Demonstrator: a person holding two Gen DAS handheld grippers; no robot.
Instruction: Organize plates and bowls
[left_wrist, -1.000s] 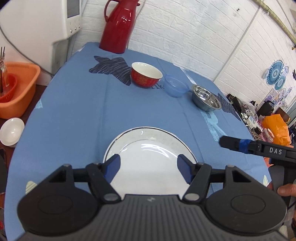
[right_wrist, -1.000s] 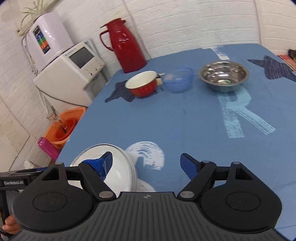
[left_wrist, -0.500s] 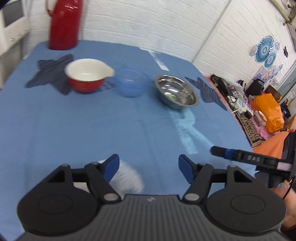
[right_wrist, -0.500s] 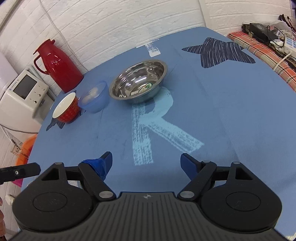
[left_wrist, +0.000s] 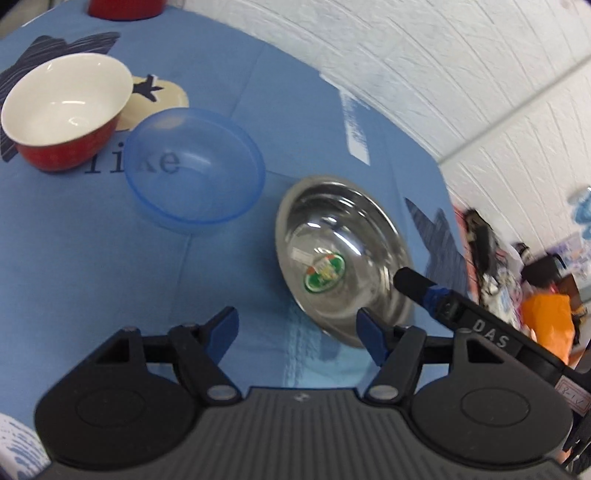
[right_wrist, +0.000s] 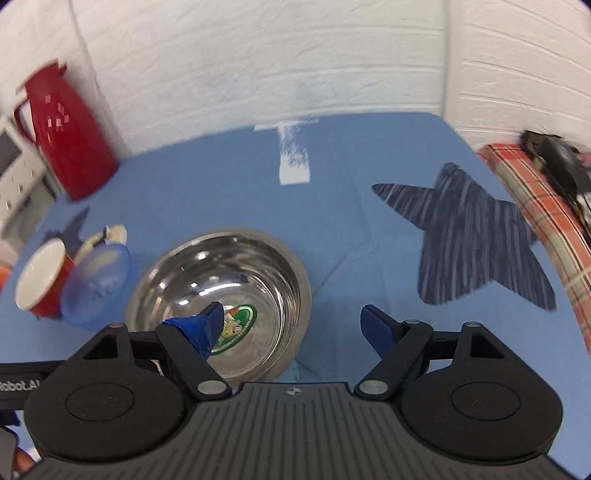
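1. White brick wall; blue tablecloth (right_wrist: 332, 206)
2. Steel bowl (right_wrist: 221, 295) just ahead-left of right gripper (right_wrist: 291, 325), nearer arm
3. Right gripper and left gripper (left_wrist: 297, 328) both spread wide, empty

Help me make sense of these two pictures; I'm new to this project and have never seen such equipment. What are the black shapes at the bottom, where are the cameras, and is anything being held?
Each picture comes from a camera mounted on a hand-held gripper, looking forward along its two blue-tipped fingers. The black shapes at the bottom are the gripper bodies. A person carries one in each hand; there is no robot arm.

In the left camera's picture you see the left gripper, open and holding nothing. In the right camera's picture, the right gripper is also open and empty, with one finger over the steel bowl.

On the blue tablecloth stand three bowls in a row: a red bowl that is white inside, a clear blue bowl and the steel bowl. A red thermos stands by the wall.
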